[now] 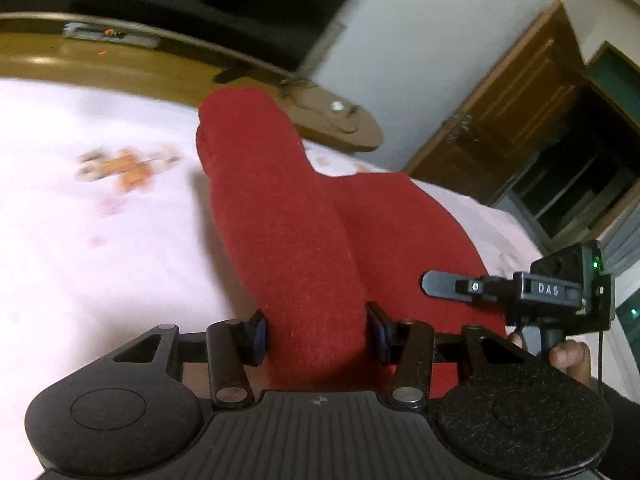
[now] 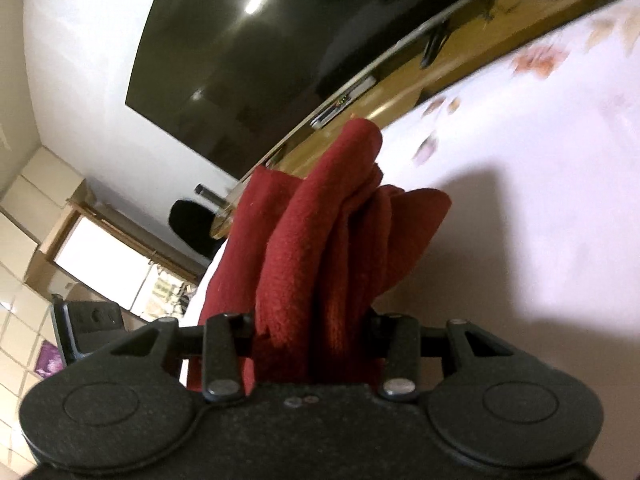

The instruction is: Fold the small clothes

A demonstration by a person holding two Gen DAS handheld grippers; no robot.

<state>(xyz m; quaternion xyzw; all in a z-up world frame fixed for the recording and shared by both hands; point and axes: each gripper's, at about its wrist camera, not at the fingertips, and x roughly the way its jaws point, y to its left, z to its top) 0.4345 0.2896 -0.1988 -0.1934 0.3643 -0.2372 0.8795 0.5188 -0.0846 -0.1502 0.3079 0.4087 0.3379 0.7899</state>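
Basically both tongs, left tongs (image 1: 316,334) and right tongs (image 2: 310,334), clamp the red garment (image 1: 288,216); keep tension even, lay flat on bedsheet (image 1: 100,240).

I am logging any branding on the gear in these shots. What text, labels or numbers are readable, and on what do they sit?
"DAS": raised letters on the black body of the right gripper, seen in the left wrist view.
Device with small lit indicators on the wooden table: too blurred to read.
Red garment, floral sheet: no text.
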